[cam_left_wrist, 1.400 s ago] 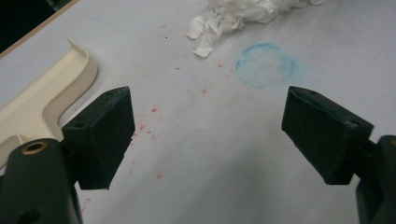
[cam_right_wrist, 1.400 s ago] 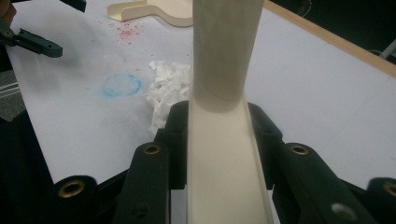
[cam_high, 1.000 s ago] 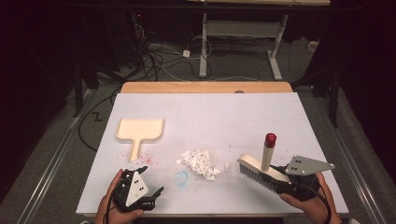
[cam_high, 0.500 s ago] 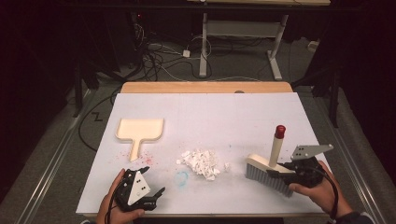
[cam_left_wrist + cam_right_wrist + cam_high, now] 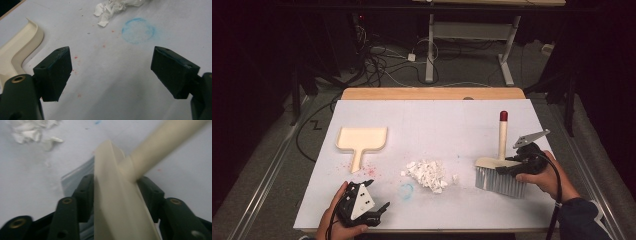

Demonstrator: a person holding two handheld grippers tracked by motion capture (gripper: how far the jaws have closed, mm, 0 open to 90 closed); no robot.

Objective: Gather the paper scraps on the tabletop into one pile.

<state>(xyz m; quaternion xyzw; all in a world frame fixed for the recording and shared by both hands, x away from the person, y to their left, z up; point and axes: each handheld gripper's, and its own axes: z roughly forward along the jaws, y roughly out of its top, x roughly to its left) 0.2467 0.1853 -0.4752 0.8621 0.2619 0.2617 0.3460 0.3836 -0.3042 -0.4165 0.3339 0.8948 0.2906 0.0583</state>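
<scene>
The right gripper point(image 5: 515, 166) is clamped on the cream head of a hand brush point(image 5: 499, 170), whose bristles rest on the table point(image 5: 437, 120) and whose red-tipped handle stands up beyond the jaws. A heap of paper scraps point(image 5: 428, 173) lies near its left. The left gripper point(image 5: 379, 211) gapes wide and empty, a cream dustpan point(image 5: 361, 140) ahead of it.

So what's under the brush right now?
Bare white table; the brush stands bristles-down on it, clamped by the right tongs. Whatever lies beneath the bristles is covered.

Paper scraps point(image 5: 428, 173) lie between dustpan point(image 5: 361, 140) and brush point(image 5: 500, 172).
</scene>
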